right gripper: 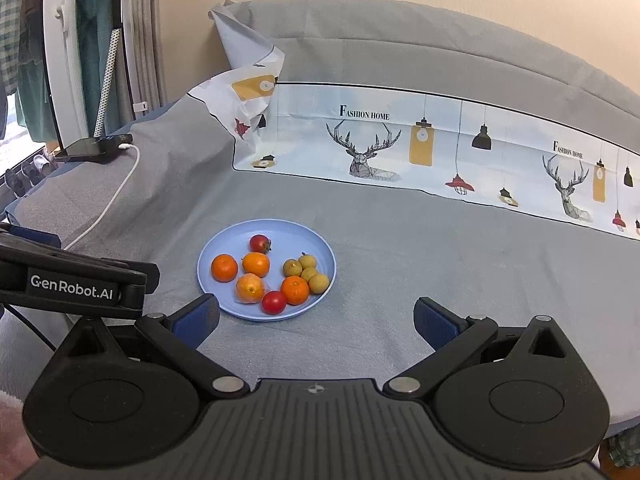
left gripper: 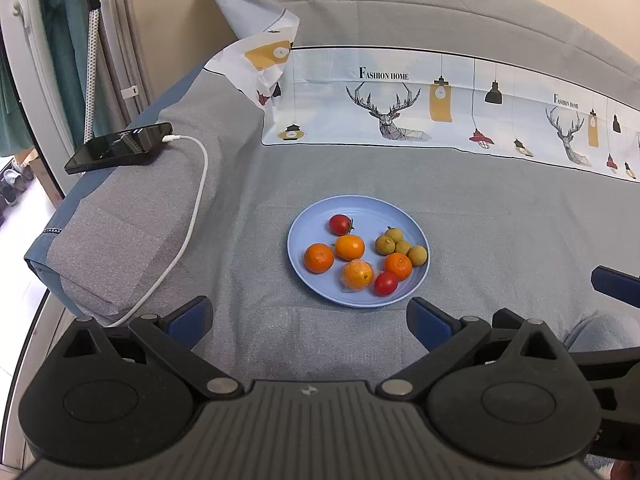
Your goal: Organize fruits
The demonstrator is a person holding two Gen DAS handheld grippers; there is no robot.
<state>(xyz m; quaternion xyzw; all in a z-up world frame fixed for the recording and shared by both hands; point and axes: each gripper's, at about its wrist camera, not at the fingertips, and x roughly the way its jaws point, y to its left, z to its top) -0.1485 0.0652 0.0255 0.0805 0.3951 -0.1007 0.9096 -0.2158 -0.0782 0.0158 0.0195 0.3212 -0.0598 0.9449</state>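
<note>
Both grippers (left gripper: 310, 320) (right gripper: 316, 320) hover before plate (left gripper: 304, 276), jaws spread, empty.

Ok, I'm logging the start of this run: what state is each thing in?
left gripper: open, empty
right gripper: open, empty
plate: flat on bed, holding all fruit
wrapped orange: in clear film
phone: cable plugged in

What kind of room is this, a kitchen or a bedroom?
Most likely a bedroom: the blue plate of fruit sits on a grey bedsheet, a pillow holds a charging phone, and clothes hang nearby.
</note>
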